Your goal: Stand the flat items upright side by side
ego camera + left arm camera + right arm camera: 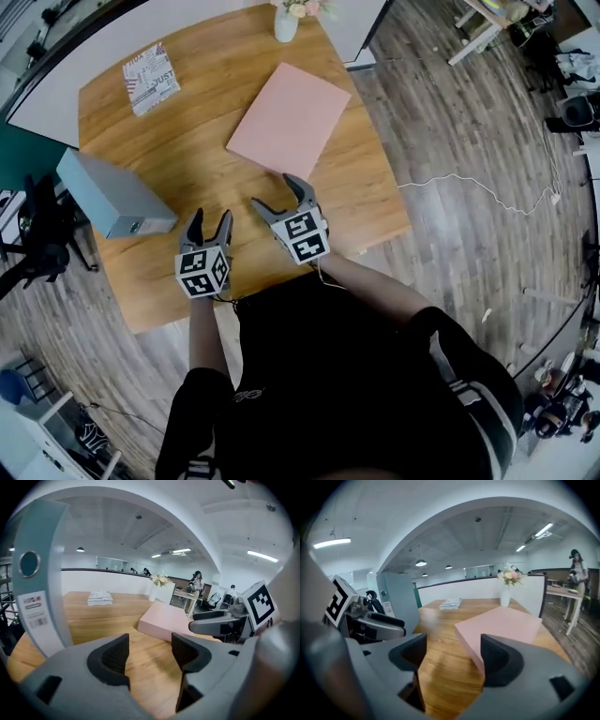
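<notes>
Left tool (209, 220), right tool (274, 192) spread empty, bare tabletop (150, 281) between, pink folder (289, 117) corner ahead

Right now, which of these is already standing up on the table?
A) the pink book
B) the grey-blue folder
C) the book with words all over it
B: the grey-blue folder stands on its edge, and the left gripper view shows its spine upright.

Open-plan office: ceiling strip lights (332, 542), white partition (478, 590), desks (560, 591), lever-arch binder (40, 573).
</notes>
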Demonstrator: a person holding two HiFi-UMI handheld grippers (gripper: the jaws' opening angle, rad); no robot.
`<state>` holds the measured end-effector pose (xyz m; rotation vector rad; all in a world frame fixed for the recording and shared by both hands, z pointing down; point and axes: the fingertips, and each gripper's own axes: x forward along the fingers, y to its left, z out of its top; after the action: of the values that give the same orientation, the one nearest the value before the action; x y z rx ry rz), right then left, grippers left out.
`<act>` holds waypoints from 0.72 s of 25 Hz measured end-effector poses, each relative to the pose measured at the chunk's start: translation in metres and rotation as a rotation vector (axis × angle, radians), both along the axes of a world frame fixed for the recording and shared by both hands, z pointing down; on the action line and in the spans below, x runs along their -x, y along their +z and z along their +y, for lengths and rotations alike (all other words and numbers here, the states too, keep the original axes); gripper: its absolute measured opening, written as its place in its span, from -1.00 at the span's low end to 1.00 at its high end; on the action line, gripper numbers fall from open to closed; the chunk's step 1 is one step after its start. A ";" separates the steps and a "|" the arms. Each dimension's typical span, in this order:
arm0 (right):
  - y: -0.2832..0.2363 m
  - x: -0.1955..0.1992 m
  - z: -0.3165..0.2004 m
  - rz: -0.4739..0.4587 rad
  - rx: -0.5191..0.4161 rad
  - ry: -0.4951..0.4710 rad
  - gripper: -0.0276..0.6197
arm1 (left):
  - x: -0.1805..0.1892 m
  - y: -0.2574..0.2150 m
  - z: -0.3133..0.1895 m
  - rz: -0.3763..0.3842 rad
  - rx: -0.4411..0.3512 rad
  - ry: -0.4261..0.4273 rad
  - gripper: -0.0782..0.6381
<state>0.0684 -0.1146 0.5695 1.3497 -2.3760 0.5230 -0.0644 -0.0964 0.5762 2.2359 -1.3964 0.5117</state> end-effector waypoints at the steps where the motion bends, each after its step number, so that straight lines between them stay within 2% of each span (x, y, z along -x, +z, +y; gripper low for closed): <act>1: 0.001 -0.017 0.000 -0.009 0.003 0.042 0.20 | -0.012 -0.001 -0.005 -0.003 -0.001 0.025 0.03; 5: 0.004 -0.075 0.003 -0.054 0.022 0.188 0.19 | -0.055 -0.006 -0.030 -0.029 0.001 0.117 0.04; 9: 0.010 -0.110 0.003 -0.112 0.059 0.287 0.20 | -0.085 -0.007 -0.059 -0.055 0.019 0.194 0.06; 12: 0.023 -0.126 -0.003 -0.167 0.101 0.353 0.20 | -0.099 0.003 -0.088 -0.077 0.052 0.249 0.10; 18: 0.060 -0.137 -0.016 -0.214 0.173 0.404 0.20 | -0.110 0.041 -0.146 -0.113 0.158 0.325 0.21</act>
<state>0.2050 -0.1303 0.6291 1.7747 -2.1518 1.0052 0.0458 -0.2423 0.6172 2.3424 -1.0050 0.8377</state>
